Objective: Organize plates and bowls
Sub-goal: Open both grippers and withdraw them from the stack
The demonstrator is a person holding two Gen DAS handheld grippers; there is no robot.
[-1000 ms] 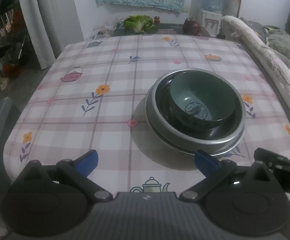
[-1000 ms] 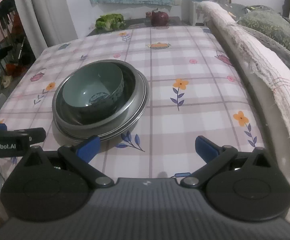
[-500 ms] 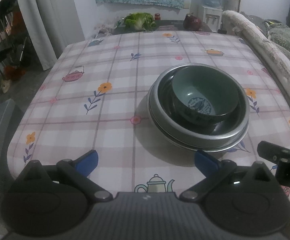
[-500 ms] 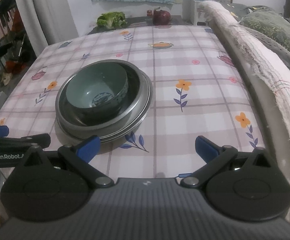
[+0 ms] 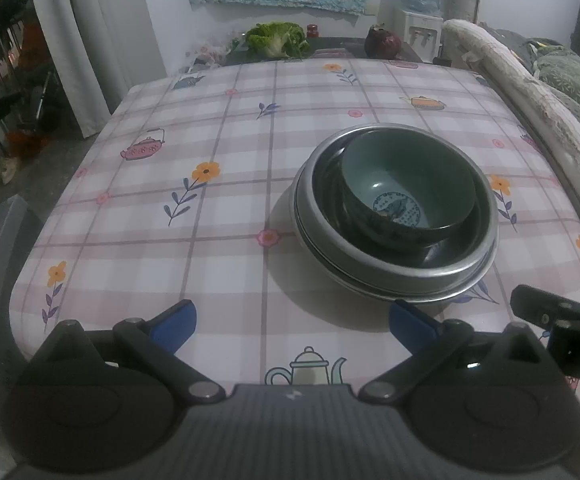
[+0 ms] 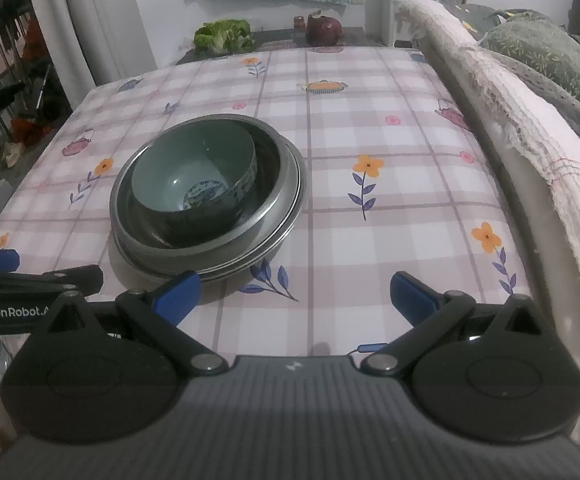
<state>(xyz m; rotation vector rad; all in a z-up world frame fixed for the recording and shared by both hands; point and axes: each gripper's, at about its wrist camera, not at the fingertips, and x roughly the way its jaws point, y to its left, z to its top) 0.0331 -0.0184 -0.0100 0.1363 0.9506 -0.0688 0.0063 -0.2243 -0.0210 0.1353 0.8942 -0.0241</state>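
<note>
While both my grippers, left gripper [image 5: 291,322] and right gripper [image 6: 293,296], stand wide and empty, any nudge may slide the off-centre green bowl [image 5: 405,196] within the metal bowl [image 5: 393,268], right of centre.

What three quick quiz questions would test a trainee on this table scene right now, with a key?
1. True or false: the green bowl sits inside the metal bowl.
2. Which state are both grippers in? A) open, holding nothing B) shut on the green bowl C) shut on a plate
3. Fill in: seen from the left gripper, the stack lies ahead and to the ____.

Key
1. True; the metal bowl itself rests on a plate.
2. A; the left gripper and the right gripper both show spread fingers over the tablecloth.
3. Right.
</note>
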